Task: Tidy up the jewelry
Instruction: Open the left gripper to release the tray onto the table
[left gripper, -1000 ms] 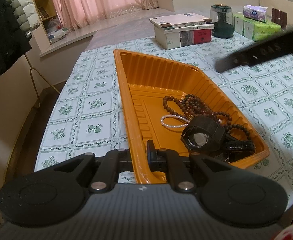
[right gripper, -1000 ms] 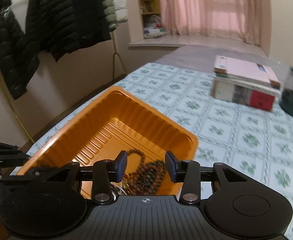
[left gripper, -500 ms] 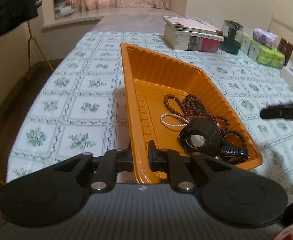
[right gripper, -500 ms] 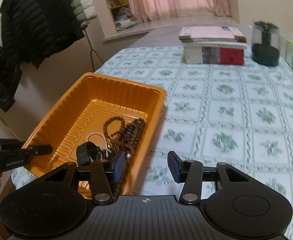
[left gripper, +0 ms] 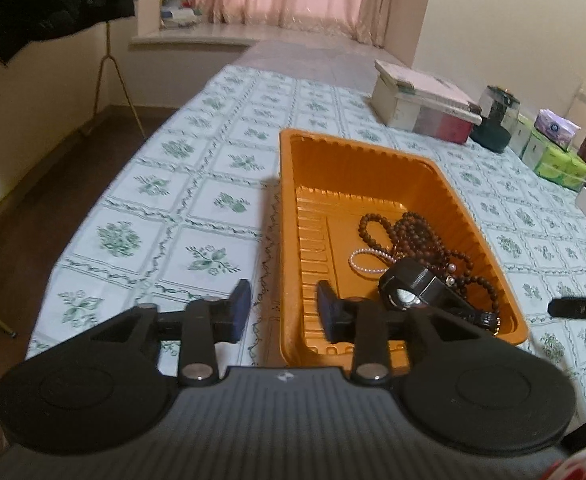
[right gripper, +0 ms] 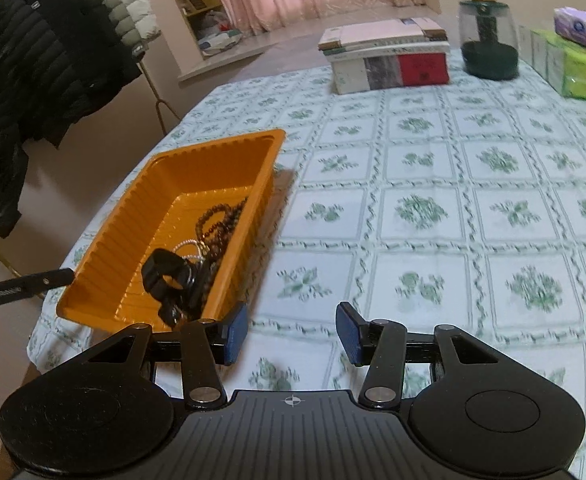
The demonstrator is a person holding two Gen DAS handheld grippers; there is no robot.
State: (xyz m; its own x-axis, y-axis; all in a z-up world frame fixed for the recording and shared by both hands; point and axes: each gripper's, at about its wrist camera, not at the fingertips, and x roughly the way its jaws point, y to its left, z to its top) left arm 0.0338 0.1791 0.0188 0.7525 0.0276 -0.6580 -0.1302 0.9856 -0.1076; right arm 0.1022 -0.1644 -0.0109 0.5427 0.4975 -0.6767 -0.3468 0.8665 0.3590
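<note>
Orange tray [left gripper: 289, 216] on the floral tablecloth [left gripper: 197, 184] holds beads [left gripper: 413, 232] and a black watch [left gripper: 407, 286]; left gripper [left gripper: 283, 310] opening astride tray's left wall, not pinching it; right gripper [right gripper: 291, 334] opening, empty, right of tray.

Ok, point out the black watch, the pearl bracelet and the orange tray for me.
black watch [left gripper: 407, 286], left wrist view, on its case above the dial.
pearl bracelet [left gripper: 367, 270], left wrist view, on the near strand of the loop.
orange tray [left gripper: 357, 164], left wrist view, on the far inner wall.

Orange tray [left gripper: 473, 216] holds brown beads [left gripper: 417, 232], pearl bracelet [left gripper: 367, 260], black watch [left gripper: 409, 288].
</note>
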